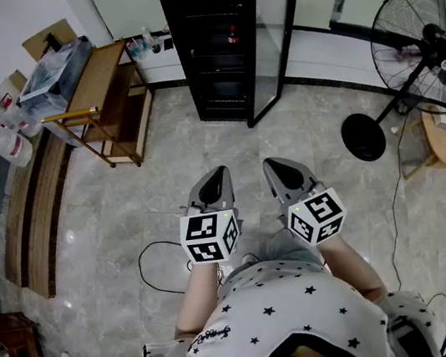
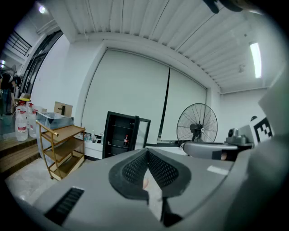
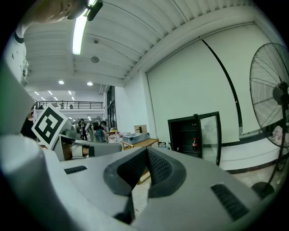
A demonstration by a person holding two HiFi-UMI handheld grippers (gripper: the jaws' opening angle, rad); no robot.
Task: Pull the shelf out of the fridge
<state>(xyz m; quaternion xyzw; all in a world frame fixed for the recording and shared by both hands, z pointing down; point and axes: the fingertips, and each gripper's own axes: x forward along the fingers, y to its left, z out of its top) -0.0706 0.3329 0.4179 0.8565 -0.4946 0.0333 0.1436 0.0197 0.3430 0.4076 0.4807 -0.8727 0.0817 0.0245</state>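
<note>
Floor [image 1: 303, 151]: pale grey marbled tiles, cables trailing across.
Fridge [image 1: 214, 48]: tall, black, at the room's far side, glass door [image 1: 273, 46] swung open.
Shelf [image 1: 223, 74]: thin dark rack inside the fridge, well apart from both grippers.
Left gripper [image 1: 220, 170]: jaws closed, empty.
Right gripper [image 1: 273, 163]: jaws closed, empty.

White star-print shirt [image 1: 287, 307]; grey left gripper [image 1: 222, 170], right gripper [image 1: 270, 163].

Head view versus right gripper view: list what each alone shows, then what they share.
Head view only: the star-print shirt and a looped black cable. Right gripper view only: the lit ceiling lamp and people in the background. Both: the black fridge with its glass door open, the wooden cart and the standing fan.
</note>
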